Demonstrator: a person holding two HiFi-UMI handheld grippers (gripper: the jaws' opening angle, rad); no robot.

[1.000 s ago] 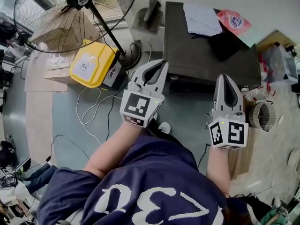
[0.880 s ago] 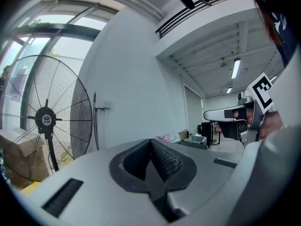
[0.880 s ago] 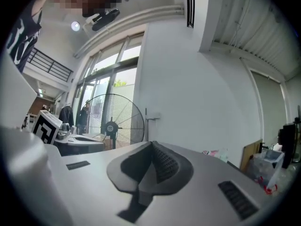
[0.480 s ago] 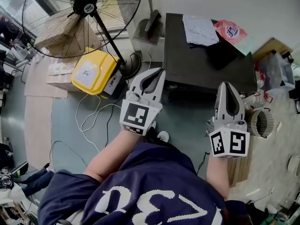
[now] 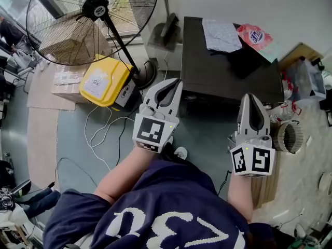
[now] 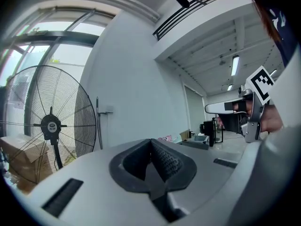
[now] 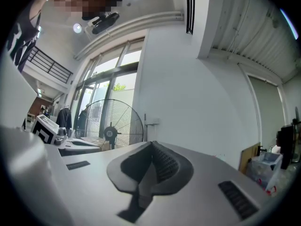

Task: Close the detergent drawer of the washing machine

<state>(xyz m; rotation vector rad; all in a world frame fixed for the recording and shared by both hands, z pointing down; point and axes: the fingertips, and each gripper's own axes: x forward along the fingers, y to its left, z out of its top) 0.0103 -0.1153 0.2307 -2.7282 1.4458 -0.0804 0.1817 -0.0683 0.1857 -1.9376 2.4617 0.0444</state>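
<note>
Both tools are held level in the air in front of the person, well apart from each other. The left tool (image 5: 177, 81) has its jaws pressed together with nothing between them, and so does the right tool (image 5: 249, 95). Ahead stands the dark-topped washing machine (image 5: 228, 71), its back against the white wall. A cloth (image 5: 222, 34) and a pink packet (image 5: 257, 35) lie on its top. From above, the left tool's tip lines up with its front left corner and the right tool's tip with its front edge. The detergent drawer cannot be made out. Left of the machine, a yellow case (image 5: 104, 79) and a fan (image 5: 96, 9) crowd in, with cables (image 5: 104, 123) across the floor (image 5: 78, 139).
</note>
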